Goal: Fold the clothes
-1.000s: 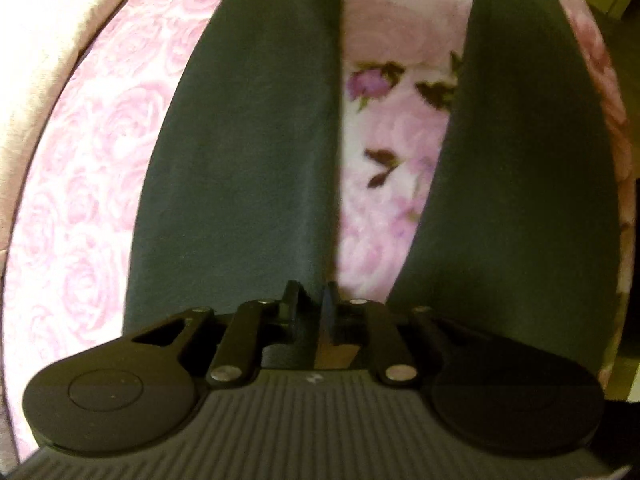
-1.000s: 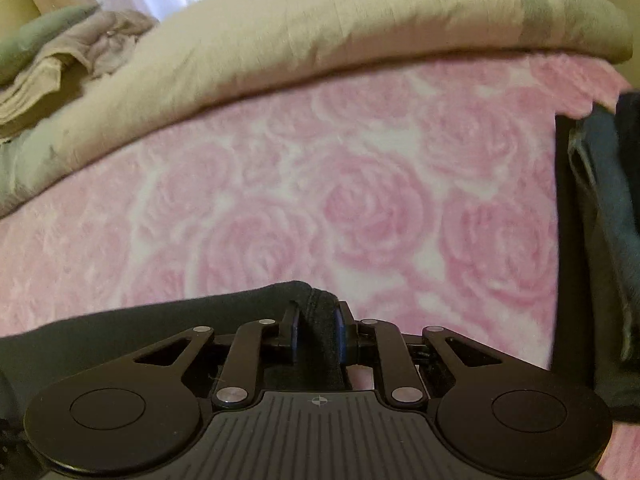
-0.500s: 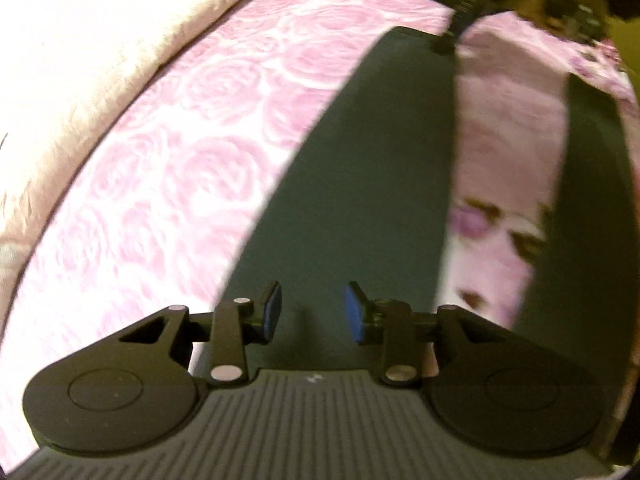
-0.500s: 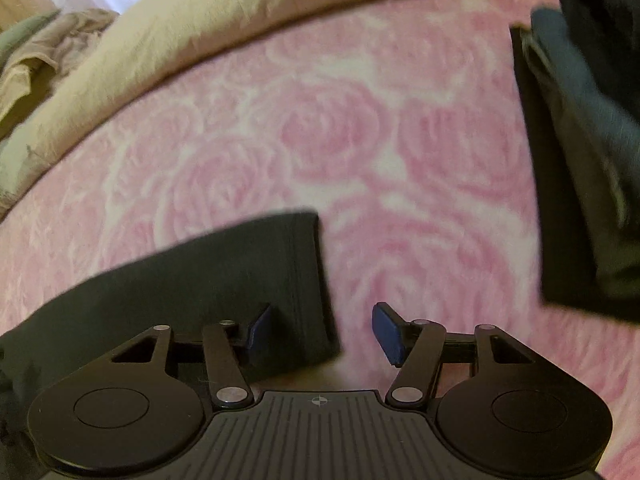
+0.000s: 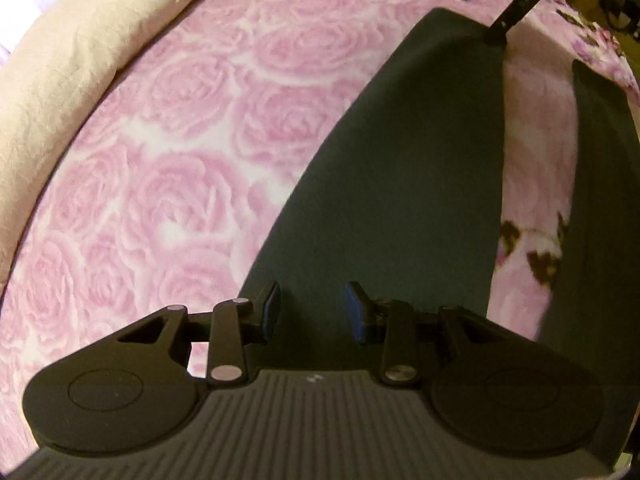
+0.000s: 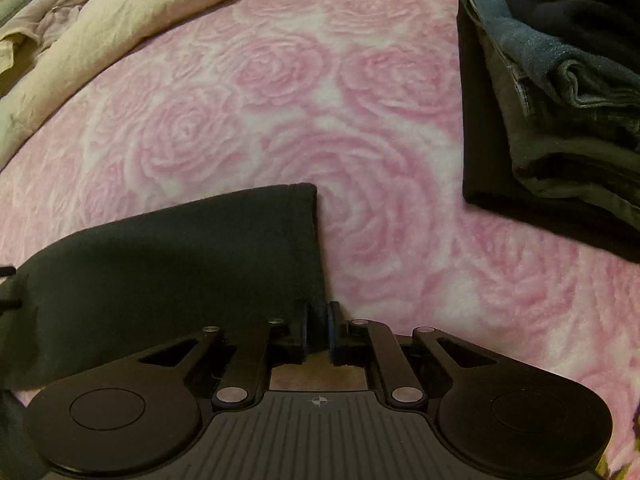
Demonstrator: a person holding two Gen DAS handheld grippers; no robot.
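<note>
Dark trousers lie flat on a pink rose blanket (image 5: 180,160). One leg (image 5: 400,160) runs away from me in the left wrist view, and the other leg (image 5: 600,200) lies at the right edge. My left gripper (image 5: 312,300) hangs open over the near end of the first leg, its blue pads apart and clear of the cloth. At the far hem, my right gripper (image 5: 500,34) touches the corner. In the right wrist view, my right gripper (image 6: 318,316) is shut on the near corner of that leg's hem (image 6: 180,248).
A rumpled beige duvet (image 5: 80,60) borders the blanket (image 6: 320,100) on the far side, also seen as the duvet (image 6: 160,8) in the right wrist view. A stack of folded dark clothes (image 6: 560,100) sits to the right of the hem.
My left gripper opened and shifted from the gap between the legs to over one leg. My right gripper let go of the hem, opened, then shut on its near corner.
</note>
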